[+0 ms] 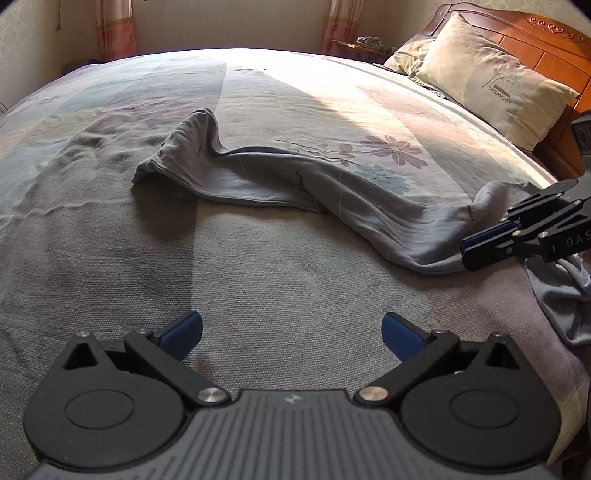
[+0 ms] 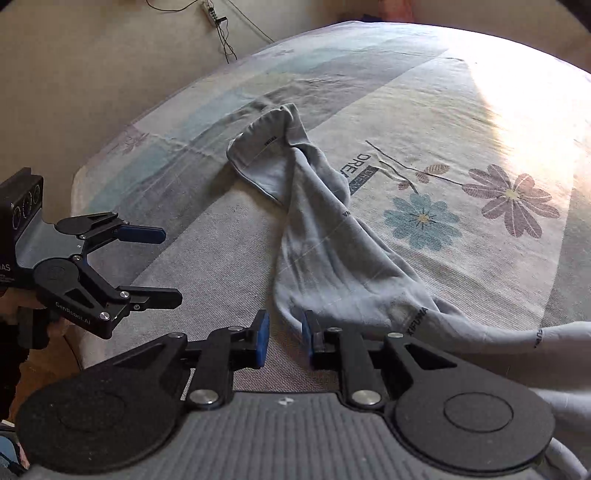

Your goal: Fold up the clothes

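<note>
Left wrist view: a long grey garment [image 1: 280,181] lies twisted across the bed [image 1: 258,266], running from a bunched end at about 10 o'clock down to 3 o'clock, where it spills over the bed's near edge. It looks like pale grey leggings or long underwear, with small dark lettering on the cloth; I cannot read it. Its folds are rumpled and the far end stands up in a soft ridge.

The right gripper [image 1: 466,248] comes in from 3 o'clock, its tips right at the lower part of the garment. In the right wrist view, the right gripper [image 2: 284,338] has its jaws a narrow gap apart, with bare bedspread between the blue pads [image 2: 261,341]; the cloth's hem lies just beside the right-hand pad, and nothing is pinched.

The left gripper [image 1: 291,330] hangs over bare grey bedspread at 6 o'clock, jaws spread wide, well apart from the garment. From the right wrist view the left gripper [image 2: 168,264] shows at 9 o'clock, with a bit of a hand behind it.

Farther out, the bedspread carries printed flowers [image 1: 391,151] at about 2 o'clock. Pillows [image 1: 491,79] lean on a wooden headboard [image 1: 546,48] at 1 o'clock, and curtains [image 1: 114,33] hang at 11 o'clock.
</note>
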`<state>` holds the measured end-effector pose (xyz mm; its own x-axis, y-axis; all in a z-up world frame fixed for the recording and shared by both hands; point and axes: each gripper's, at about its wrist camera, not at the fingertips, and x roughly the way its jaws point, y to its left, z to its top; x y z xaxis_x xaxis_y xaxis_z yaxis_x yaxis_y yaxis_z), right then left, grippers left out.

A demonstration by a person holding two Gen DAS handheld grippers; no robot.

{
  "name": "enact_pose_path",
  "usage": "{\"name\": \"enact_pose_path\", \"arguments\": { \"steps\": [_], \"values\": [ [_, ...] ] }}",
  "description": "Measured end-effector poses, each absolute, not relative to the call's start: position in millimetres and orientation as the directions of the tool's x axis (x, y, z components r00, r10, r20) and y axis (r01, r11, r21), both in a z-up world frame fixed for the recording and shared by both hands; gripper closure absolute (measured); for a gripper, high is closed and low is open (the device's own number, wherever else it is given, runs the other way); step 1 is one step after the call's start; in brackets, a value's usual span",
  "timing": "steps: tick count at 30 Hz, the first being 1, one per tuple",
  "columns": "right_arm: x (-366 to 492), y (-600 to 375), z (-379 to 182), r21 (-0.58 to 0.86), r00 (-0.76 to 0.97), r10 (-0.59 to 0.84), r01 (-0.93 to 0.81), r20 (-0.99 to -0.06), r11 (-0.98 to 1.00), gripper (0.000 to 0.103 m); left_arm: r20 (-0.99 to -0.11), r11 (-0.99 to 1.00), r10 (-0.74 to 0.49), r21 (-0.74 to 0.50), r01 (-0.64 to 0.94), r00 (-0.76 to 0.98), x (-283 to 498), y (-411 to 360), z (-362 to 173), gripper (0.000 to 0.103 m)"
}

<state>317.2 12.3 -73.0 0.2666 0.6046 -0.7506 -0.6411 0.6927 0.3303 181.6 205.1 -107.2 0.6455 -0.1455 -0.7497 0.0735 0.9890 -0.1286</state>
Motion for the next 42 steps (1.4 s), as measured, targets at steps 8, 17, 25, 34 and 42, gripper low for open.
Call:
{"name": "enact_pose_path", "arguments": {
  "steps": [8,17,25,34,42],
  "values": [
    [306,-21,-110,0.484,0.314,0.660,-0.483,-0.683,0.730,0.066,-0.745,0.993,-0.121,-0.092,0.079,0.656,185,201,-115,0.001],
    [286,-29,-120,0.589,0.390,0.726,-0.425,-0.567,0.688,0.038,-0.789,0.996,-0.085,-0.067,0.053,0.609,197,196,-112,0.001],
    [272,-25,-122,0.598,0.365,0.777,-0.498,-0.512,0.628,0.003,-0.818,0.997,-0.028,-0.065,-0.043,0.574,212,195,-111,0.000],
    [298,-11,-113,0.614,0.246,0.763,-0.473,-0.598,0.633,0.000,-0.863,0.975,-0.039,-0.143,-0.170,0.503,234,208,-105,0.001],
    [302,38,-97,0.392,0.151,0.545,-0.543,-0.825,0.743,0.000,-0.887,0.931,-0.128,-0.261,-0.254,0.444,252,230,-102,0.001]
  ]
}}
